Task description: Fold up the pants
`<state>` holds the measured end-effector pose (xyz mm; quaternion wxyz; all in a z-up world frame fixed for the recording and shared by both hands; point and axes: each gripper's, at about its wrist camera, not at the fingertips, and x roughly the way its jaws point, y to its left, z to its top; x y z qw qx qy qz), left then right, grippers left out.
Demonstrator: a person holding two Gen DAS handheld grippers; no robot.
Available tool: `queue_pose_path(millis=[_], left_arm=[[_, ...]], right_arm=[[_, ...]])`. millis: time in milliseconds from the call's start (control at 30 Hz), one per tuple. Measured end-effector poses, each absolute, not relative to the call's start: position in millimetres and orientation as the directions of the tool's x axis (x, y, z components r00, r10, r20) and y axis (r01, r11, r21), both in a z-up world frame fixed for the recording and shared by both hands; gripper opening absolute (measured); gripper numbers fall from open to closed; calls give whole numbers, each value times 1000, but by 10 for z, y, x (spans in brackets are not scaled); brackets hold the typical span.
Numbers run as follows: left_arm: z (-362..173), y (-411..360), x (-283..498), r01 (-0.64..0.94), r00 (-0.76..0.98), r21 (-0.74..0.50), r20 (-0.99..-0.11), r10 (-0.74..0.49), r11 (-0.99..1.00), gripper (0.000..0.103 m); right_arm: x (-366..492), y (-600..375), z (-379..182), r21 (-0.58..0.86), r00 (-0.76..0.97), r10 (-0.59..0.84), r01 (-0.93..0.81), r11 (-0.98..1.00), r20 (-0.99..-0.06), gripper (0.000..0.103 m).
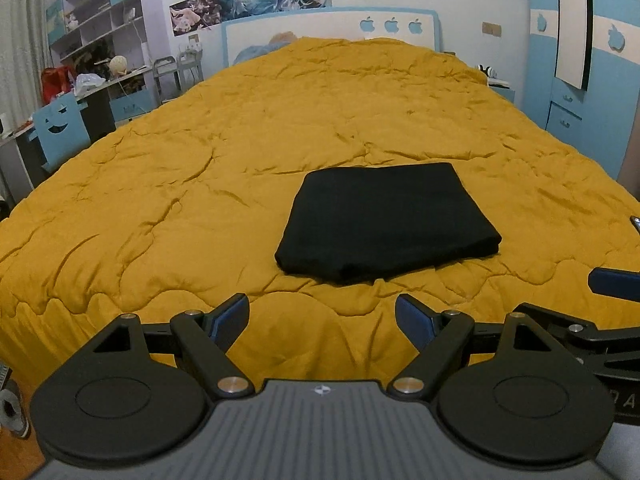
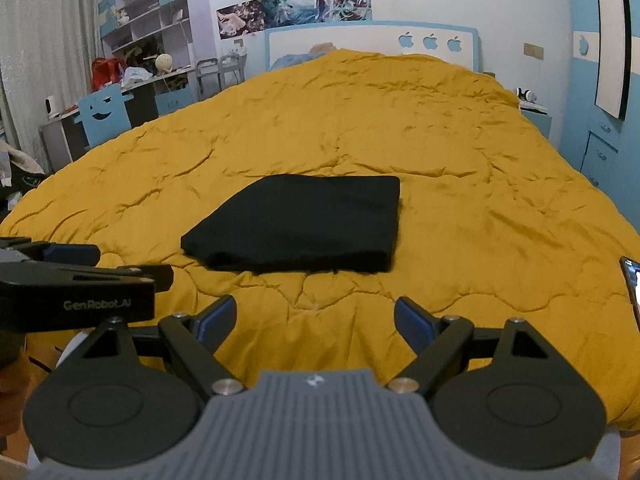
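The black pants [image 1: 386, 220] lie folded into a compact rectangle on the yellow quilt [image 1: 200, 184] of the bed. They also show in the right wrist view [image 2: 304, 224], on the quilt [image 2: 480, 208]. My left gripper [image 1: 322, 318] is open and empty, held back over the bed's near edge, short of the pants. My right gripper [image 2: 315, 318] is open and empty too, also near the bed's front edge. The right gripper's finger shows at the right edge of the left wrist view [image 1: 614, 282]. The left gripper's body shows at the left of the right wrist view [image 2: 76, 280].
A phone [image 2: 632, 280] lies on the quilt at the right. A white and blue headboard [image 1: 332, 26] stands at the far end. A desk with a blue chair [image 1: 60, 124] and shelves stand to the left. Blue cupboards [image 1: 580, 92] are on the right.
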<state>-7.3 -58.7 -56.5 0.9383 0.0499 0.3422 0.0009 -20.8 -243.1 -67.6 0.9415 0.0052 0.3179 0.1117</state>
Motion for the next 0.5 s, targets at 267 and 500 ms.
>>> queue_pose_path(millis=[267, 500], left_arm=[[-563, -562, -59, 21, 763, 93, -645, 44, 995, 97], [-552, -552, -76, 18, 766, 97, -641, 49, 995, 97]], right_arm=[[-189, -2420, -657, 78, 771, 216, -213, 974, -599, 82], [-189, -2419, -661, 76, 775, 212, -209, 975, -595, 82]])
